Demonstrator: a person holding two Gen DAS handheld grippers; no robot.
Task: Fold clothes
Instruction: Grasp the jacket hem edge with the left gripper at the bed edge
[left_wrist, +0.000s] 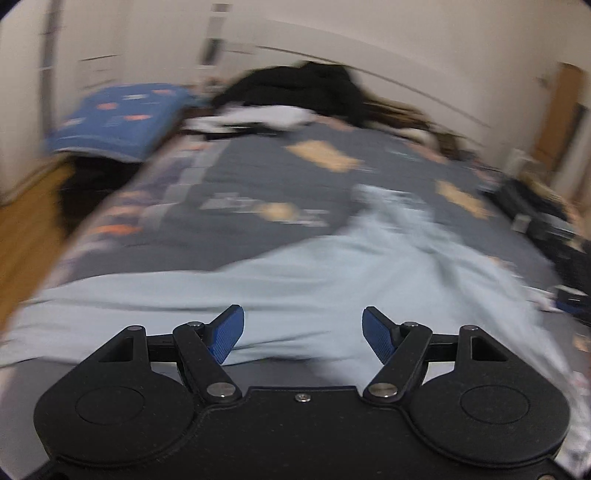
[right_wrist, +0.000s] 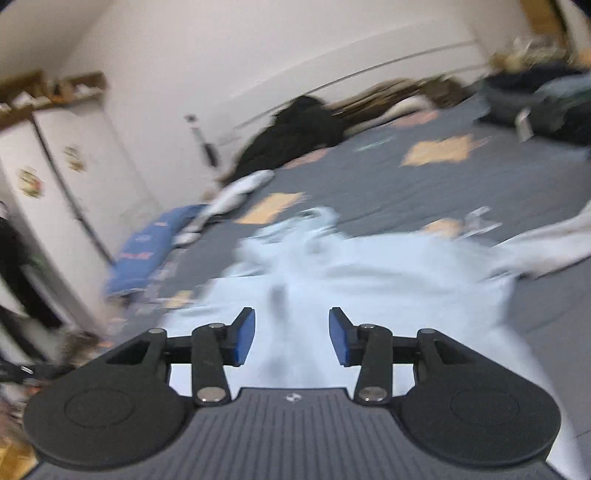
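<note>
A pale blue garment lies spread on the bed, on its grey patterned cover, the near part broad and fairly flat, the far part drawn into a rumpled, narrower bunch toward the middle of the bed; blur hides its seams, so what kind of garment it is, and whether any part is already folded over, cannot be told. The left gripper hangs just above the garment's near edge with its blue pads wide apart and nothing between them, probably placed there because an edge is what a fold is lifted by. The right gripper also stands parted and empty over the garment's near part, looking along its length toward the bunch. A dark heap of clothes sits beyond the garment at the far side of the bed, a whitish cloth lies just right of the garment, and a blue pillow rests far left of it
</note>
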